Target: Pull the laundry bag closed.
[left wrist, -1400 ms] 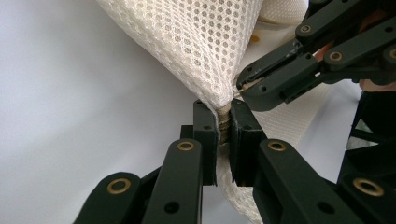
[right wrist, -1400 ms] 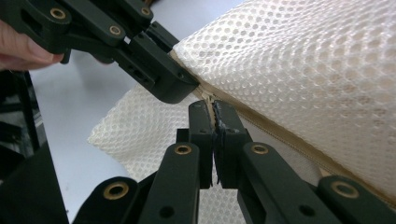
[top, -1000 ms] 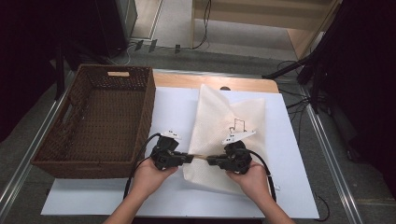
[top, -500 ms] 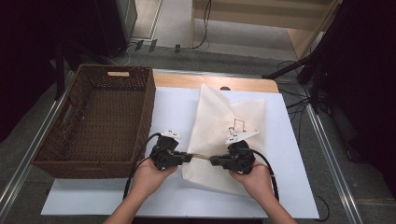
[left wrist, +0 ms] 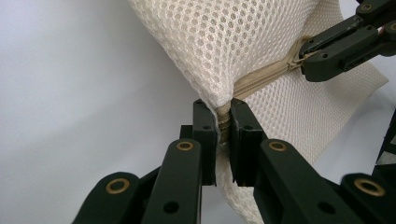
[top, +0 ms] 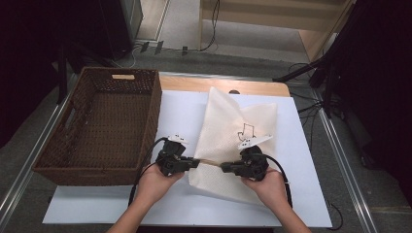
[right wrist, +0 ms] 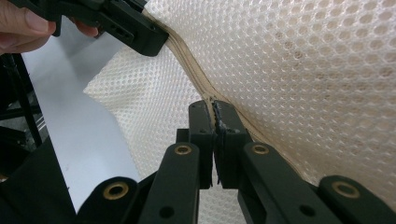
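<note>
A white mesh bag [top: 238,121] lies on the white table cover [top: 303,160], with a beige zipper [top: 210,163] along its near edge. My left gripper [top: 197,162] is shut on the zipper's end at the bag's corner [left wrist: 223,122]. My right gripper [top: 224,167] is shut on the zipper a short way along it [right wrist: 214,114]. The two grippers face each other, and the zipper [left wrist: 266,74] runs taut between them. The mesh [right wrist: 303,60] rises lifted behind the jaws. A small black drawing [top: 245,130] marks the bag's top face.
A brown wicker basket [top: 156,104] stands at the left, right beside my left hand. A wooden table edge [top: 218,85] shows at the far side. Metal rails run along both table sides, and cables lie on the floor beyond.
My right gripper has shifted slightly to the right, so a little more zipper shows between the two grippers. The left gripper has stayed in place.
</note>
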Demonstrator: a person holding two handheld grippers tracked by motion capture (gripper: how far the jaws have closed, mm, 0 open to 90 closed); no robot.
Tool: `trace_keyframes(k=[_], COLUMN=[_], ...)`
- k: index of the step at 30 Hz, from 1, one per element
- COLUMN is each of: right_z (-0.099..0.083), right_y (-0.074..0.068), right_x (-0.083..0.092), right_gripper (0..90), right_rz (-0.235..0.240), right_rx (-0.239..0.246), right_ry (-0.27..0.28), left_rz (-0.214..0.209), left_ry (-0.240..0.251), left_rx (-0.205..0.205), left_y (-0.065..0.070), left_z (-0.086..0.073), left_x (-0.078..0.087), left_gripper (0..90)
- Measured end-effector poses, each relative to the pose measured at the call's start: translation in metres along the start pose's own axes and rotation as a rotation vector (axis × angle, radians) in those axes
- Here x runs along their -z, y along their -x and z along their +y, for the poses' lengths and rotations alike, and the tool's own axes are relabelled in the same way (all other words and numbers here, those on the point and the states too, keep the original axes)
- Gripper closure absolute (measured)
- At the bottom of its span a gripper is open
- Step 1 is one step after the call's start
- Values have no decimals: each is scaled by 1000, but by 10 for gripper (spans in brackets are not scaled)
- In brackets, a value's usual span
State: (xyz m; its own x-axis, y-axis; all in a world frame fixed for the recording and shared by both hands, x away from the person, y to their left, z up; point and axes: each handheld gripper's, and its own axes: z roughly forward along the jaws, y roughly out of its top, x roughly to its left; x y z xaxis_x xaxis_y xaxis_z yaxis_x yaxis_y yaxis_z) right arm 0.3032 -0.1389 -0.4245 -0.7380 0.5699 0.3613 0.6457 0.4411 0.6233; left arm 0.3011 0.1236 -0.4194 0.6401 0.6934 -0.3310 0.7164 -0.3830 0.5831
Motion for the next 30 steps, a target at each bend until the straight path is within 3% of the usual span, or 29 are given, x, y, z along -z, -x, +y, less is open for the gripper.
trace_keyframes(k=[23, 30], right_z=[-6, -9], right_y=[7, 10], right_x=[12, 19], right_gripper=[881, 880], right_rz=[-3, 2], right_rx=[-40, -52], right_ry=[7, 11], left_rz=[33, 23], left_ry=[-6, -13], left_rx=[-9, -3], left_y=[-4, -6], left_z=[3, 4], left_x=[0, -2], left_gripper=[828, 828])
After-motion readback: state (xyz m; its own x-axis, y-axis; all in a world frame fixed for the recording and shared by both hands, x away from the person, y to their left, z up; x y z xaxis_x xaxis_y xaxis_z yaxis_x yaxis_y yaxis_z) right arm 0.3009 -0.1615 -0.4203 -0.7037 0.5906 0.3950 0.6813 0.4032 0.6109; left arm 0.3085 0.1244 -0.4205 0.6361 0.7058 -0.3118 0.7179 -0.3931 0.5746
